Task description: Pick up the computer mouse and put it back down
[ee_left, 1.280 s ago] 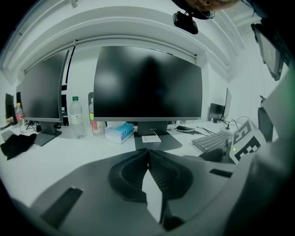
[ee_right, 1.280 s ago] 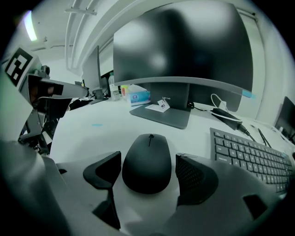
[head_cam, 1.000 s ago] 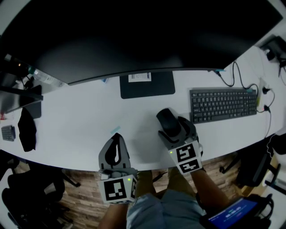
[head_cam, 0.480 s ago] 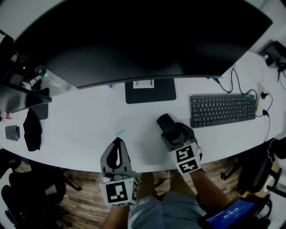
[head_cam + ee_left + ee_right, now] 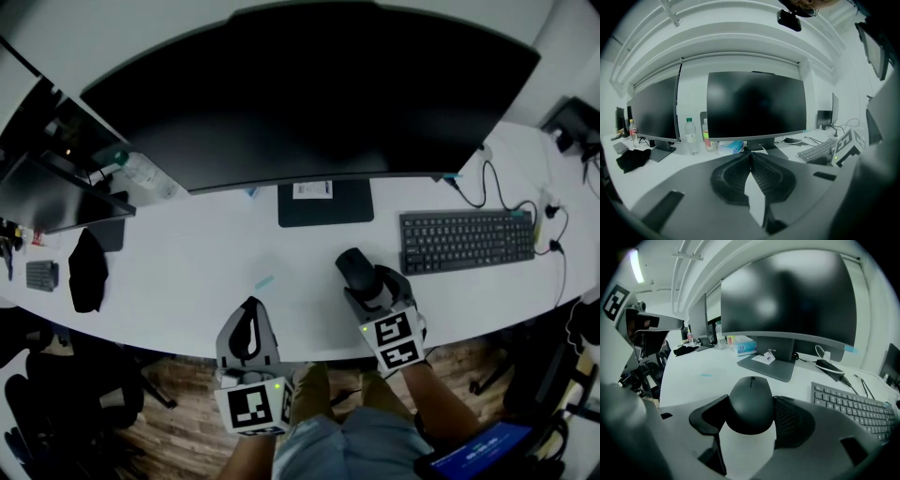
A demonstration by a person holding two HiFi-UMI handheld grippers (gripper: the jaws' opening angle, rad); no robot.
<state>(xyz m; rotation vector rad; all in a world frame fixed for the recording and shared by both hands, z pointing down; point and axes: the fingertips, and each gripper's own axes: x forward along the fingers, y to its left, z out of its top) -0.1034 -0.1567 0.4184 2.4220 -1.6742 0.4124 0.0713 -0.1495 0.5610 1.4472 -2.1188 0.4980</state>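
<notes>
2 claws at the bench (image 5: 178, 272) front edge. Black cloth (image 5: 86, 281) lies far left on the bench. Left claw (image 5: 751, 155): jaws fully together, tips touching, nothing between them. Right claw (image 5: 366, 284): clamped on the computer mouse (image 5: 751, 401), pads pressing both its sides, jaws wide around it. Mouse is in front of the monitor stand (image 5: 325, 202), left of the keyboard (image 5: 466, 240). Can't tell if it's touching the bench.
</notes>
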